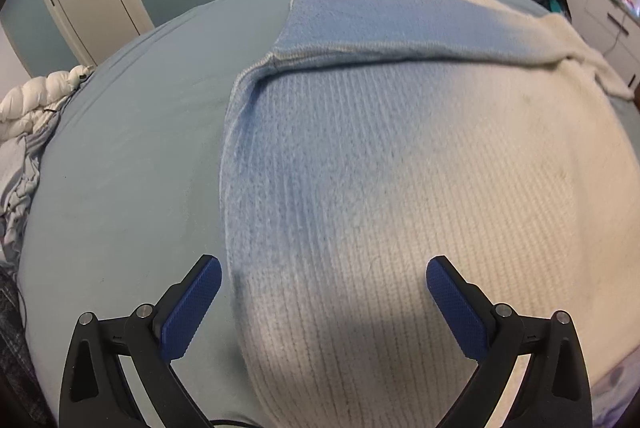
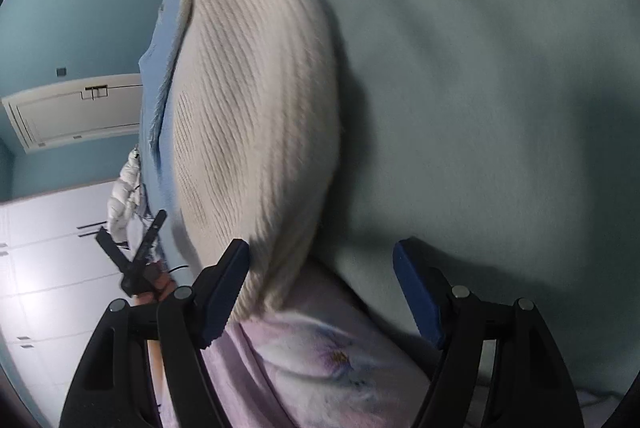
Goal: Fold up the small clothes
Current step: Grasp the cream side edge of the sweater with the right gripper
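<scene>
My left gripper (image 1: 323,304) gapes wide and empty over the sweater's (image 1: 400,188) near hem. My right gripper (image 2: 322,292) is partly open, gripping nothing, the hem between its fingers. The ribbed knit, blue fading to cream, lies flat on the bed (image 1: 120,168), one sleeve folded across.

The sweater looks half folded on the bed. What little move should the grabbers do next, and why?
Probably the right gripper should close on the near hem of the sweater. Both grippers are open and hold nothing, one sleeve already lies across the top, and the cream edge sits just by the right gripper's fingers.
</scene>
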Demonstrator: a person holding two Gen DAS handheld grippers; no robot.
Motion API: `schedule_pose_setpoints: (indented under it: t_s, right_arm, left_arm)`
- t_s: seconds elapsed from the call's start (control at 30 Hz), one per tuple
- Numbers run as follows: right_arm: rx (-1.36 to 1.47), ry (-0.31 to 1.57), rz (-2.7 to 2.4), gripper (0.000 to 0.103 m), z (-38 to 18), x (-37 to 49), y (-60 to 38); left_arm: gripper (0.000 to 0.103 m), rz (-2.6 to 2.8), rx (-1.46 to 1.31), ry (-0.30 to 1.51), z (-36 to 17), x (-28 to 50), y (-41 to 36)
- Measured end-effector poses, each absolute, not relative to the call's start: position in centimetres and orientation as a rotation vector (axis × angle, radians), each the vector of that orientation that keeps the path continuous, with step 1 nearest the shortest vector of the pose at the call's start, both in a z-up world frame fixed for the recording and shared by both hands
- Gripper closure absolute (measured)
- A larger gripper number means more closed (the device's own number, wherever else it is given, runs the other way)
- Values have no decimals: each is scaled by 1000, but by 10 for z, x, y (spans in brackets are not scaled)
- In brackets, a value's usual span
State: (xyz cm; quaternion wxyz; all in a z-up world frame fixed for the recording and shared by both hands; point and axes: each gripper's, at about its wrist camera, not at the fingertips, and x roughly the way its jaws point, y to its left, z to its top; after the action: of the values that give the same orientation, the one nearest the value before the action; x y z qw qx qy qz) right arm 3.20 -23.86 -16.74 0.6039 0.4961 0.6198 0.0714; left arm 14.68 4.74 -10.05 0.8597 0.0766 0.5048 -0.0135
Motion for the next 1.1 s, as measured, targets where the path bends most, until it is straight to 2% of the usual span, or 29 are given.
schedule_pose_setpoints:
  t_s: [0.17,0.27,0.4,0.43,0.53,0.57,0.73,0.87,1.1]
  right_arm:
    - [1221,1396,268,36,-161,19,-236]
    - [1157,1464,183,37,-166,20,-237]
    - [1124,1438,222,47,-164,37,-226]
    - [1111,1448,220,56,-166,45,-222]
    - [1102,1458,212,92,-167,65,-213]
    - [1087,1453,204,95,-162,69,-211]
    - [920,1358,229,97,-100,64,-220]
    - [801,1369,145,98,-71,47,-243]
    - [780,1559,0,96,-148,30,-252]
  left_arm:
    - [0,4,127,1090,-118,156,56]
    - [0,19,108,1126,-132,165,61]
    - [0,23,95,1127,-140,169,62]
    - [0,21,99,1124,-142,169,62]
    - [0,14,105,1119,-147,169,63]
    - [0,11,89,1119,-149,168,65]
    - [0,-21,-37,1136,-163,168,83]
    - [0,-17,1,1119,-166,167,81]
    - [0,-28,3,1104,-169,164,82]
